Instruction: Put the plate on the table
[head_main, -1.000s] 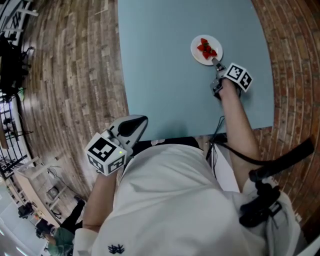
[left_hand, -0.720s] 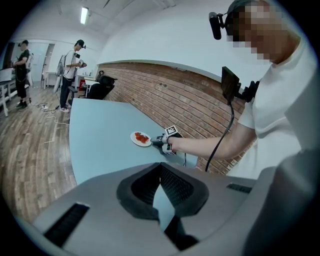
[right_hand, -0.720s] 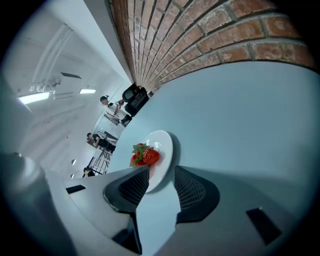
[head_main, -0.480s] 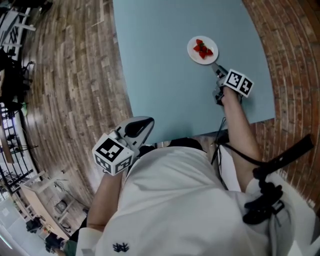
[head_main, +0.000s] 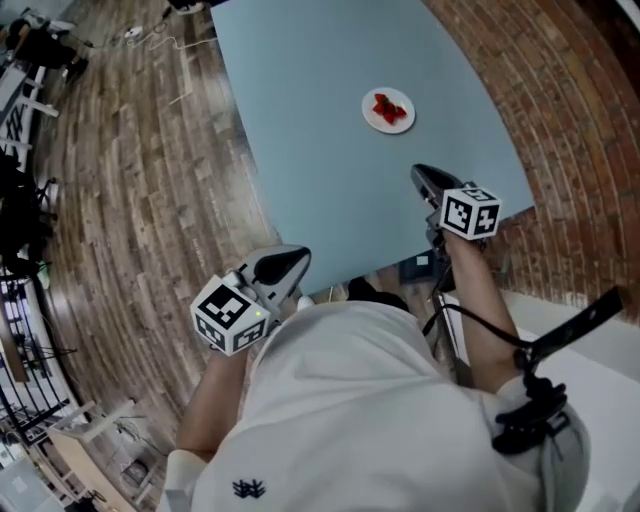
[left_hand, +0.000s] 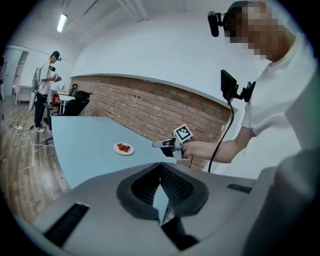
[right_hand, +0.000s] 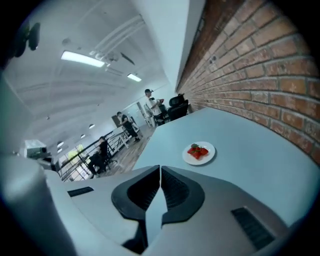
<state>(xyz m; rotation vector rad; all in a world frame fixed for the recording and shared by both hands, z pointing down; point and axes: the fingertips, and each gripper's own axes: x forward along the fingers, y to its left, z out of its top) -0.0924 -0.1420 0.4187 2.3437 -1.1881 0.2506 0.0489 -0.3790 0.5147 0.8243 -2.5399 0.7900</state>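
So here's where we're at: the plate (head_main: 388, 110) is sitting flat on the table (head_main: 300, 120), well in from the table's edges, with a few red fruit pieces (head_main: 389, 106) piled on its middle, and neither gripper is touching it. Our right gripper (head_main: 425, 178) is up in the air over the table's near edge, clear of the tabletop and well apart from the plate, pointing roughly at it. Its jaws have just been closing, and in the right gripper view the 2 tips meet with nothing between them, so it's clenched on nothing. Our left gripper (head_main: 290, 262) hangs at the table's near edge too, out toward the corner by the wood floor (head_main: 130, 200). In the left gripper view its 2 jaws are pressed together at the tips, also empty. Both marker cubes sit just off the table's near edge, close to our body.
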